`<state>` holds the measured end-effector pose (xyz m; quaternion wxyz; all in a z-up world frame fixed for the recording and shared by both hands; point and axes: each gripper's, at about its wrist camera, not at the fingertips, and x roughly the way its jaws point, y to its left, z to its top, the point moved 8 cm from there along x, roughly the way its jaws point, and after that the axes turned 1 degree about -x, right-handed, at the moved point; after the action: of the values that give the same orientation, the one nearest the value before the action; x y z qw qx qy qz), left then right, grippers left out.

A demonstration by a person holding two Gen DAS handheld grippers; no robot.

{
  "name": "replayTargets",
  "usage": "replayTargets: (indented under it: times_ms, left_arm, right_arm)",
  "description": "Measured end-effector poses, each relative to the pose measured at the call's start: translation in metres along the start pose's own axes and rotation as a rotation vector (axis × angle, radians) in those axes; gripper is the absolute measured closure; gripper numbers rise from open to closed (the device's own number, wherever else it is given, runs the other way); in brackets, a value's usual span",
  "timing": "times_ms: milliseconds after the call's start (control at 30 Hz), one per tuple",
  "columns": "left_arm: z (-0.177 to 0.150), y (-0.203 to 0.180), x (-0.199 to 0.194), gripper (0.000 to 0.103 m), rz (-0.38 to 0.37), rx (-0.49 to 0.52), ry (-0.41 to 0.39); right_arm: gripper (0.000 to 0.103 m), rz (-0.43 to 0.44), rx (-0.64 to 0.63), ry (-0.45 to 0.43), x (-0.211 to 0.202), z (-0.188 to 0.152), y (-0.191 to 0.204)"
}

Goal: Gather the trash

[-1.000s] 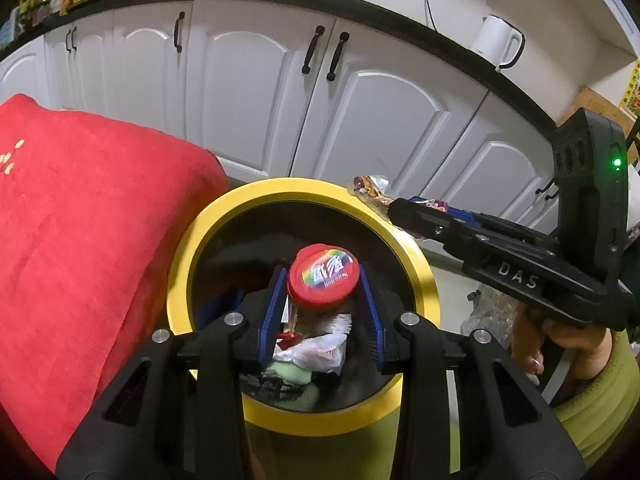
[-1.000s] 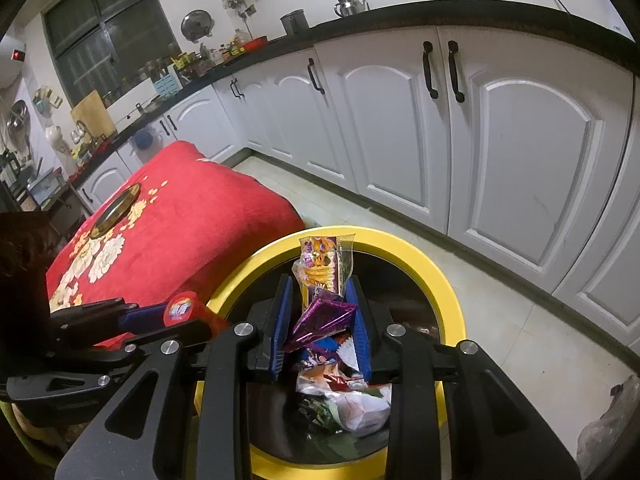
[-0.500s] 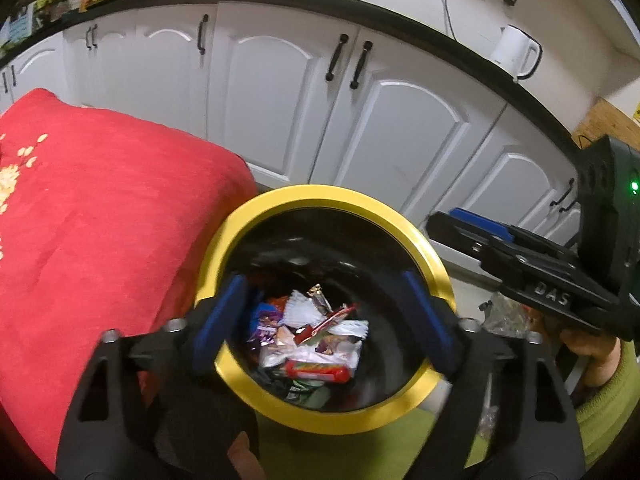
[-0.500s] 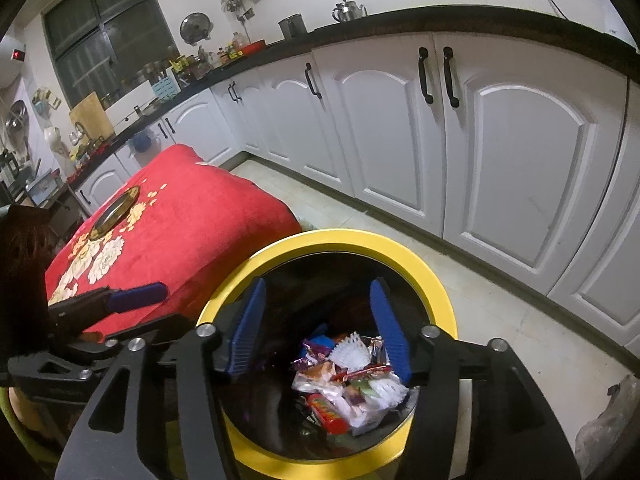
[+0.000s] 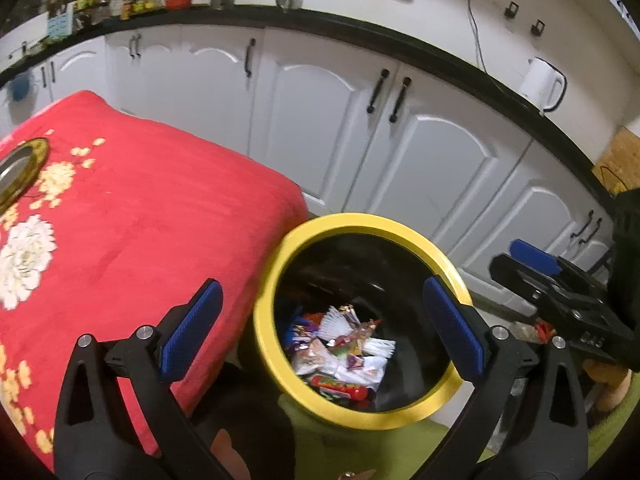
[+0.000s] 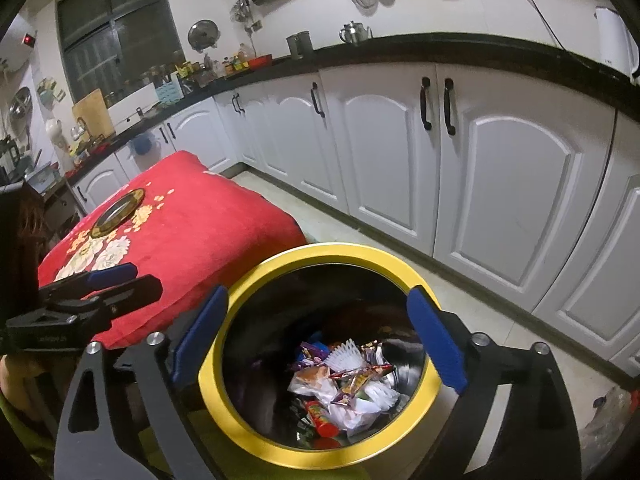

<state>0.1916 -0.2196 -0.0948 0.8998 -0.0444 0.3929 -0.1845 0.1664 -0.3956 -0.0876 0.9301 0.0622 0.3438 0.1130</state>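
Two claws are hovering over a round black trash bin w/ a yellow rim (image 5: 267, 312), both spread wide apart & gripping nothing. The left claw (image 5: 322, 330) is showing blue pads (image 5: 191, 322) on black fingers; in its own view the left-hand finger is hanging over the red table cloth w/ white & gold flowers (image 5: 132, 216), the right-hand one is sitting over the bin's rim. The right claw (image 6: 316, 340) is straddling the bin opening, w/ one blue pad (image 6: 434, 338) lying over each side of the yellow rim (image 6: 208, 388).

Down in the bin a heap of crumpled snack wrappers & white paper bits (image 5: 340, 350) is lying at the bottom, incl. a red cylindrical tube (image 5: 344, 389) at the near edge of the heap; same heap (image 6: 348, 384) is showing in the right wrist view, w/ the red tube (image 6: 322, 420) lying toward its lower left.

The bin is standing on the floor, just beside the corner of the red-covered table, in front of white kitchen cabinets w/ black handles (image 6: 500, 184). A white electric kettle (image 5: 540, 84) is standing on the black worktop. A round metal dish w/ a gold rim (image 6: 118, 212) is resting on the red cloth, well apart from the bin. Each claw is appearing at the edge of the other's view: right one (image 5: 532, 260) at the right side, left one (image 6: 112, 280) at the left side over the cloth.
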Motion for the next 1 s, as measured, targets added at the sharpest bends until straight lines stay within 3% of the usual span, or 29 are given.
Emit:
replayTargets:
  times_ms: [133,600,1000]
  left_arm:
    - [0.002,0.013,-0.018,0.011,0.034,-0.007,-0.035]
    - [-0.005,0.076,-0.101,0.011,0.201,-0.059,-0.205]
    - [-0.028,0.108,-0.156,0.011,0.31,-0.057,-0.314]
  right_arm:
    - [0.006,-0.009,-0.015,-0.024,-0.008,0.004,0.016]
    - [0.006,0.027,-0.094,-0.125,-0.019,0.008,0.093]
    - [0.006,0.078,-0.189,-0.338,-0.046,0.004,0.156]
